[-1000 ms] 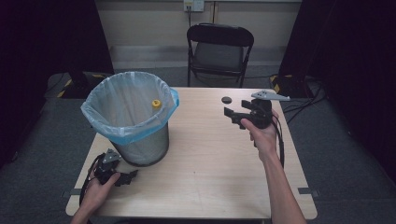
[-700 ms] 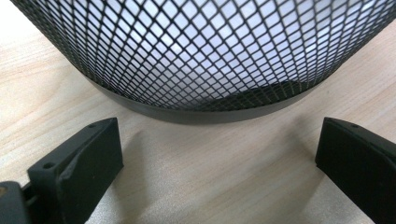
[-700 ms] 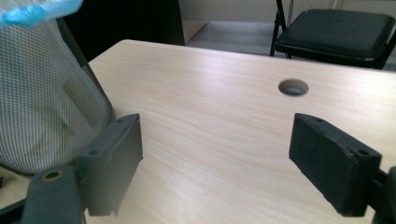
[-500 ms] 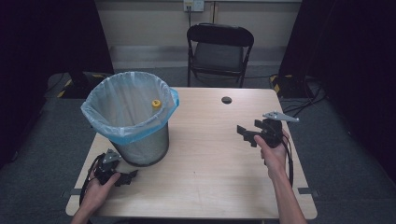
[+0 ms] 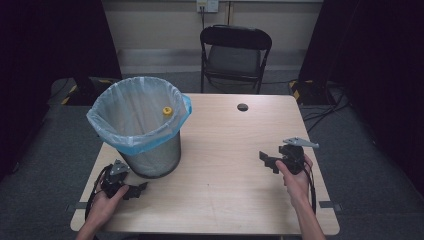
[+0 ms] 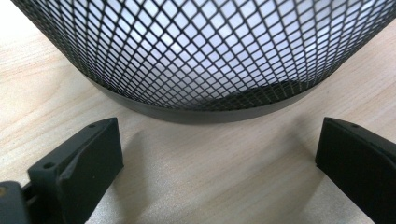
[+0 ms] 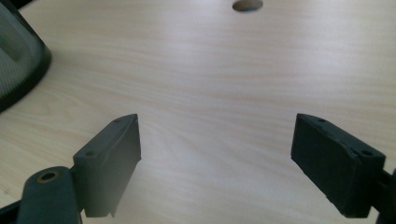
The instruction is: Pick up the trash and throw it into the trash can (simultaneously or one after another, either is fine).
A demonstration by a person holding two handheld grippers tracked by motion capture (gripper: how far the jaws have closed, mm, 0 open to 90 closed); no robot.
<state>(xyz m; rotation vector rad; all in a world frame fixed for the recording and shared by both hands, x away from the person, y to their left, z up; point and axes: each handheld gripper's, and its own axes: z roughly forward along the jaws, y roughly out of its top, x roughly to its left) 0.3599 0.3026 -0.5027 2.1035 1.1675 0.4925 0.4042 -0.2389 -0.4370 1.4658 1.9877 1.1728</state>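
Note:
A black mesh waste bin (image 5: 145,150) lined with a pale blue bag stands on the left half of the wooden table (image 5: 225,145). A small yellow object (image 5: 167,111) sits at the bin's far rim. My left gripper (image 5: 137,190) rests open near the table's front left, just in front of the bin's base (image 6: 205,112). Both its jaws stand wide apart with nothing between them. My right gripper (image 5: 267,161) is held open over the right side of the table, empty, jaws spread above bare wood (image 7: 215,116).
A round cable hole (image 5: 242,107) lies in the table's far right part, also seen as a cable hole (image 7: 247,5) ahead of the right gripper. A black folding chair (image 5: 235,52) stands behind the table. Cables trail on the floor at right.
My right gripper has moved back toward the front of the table, away from the cable hole. The left gripper has stayed where it was.

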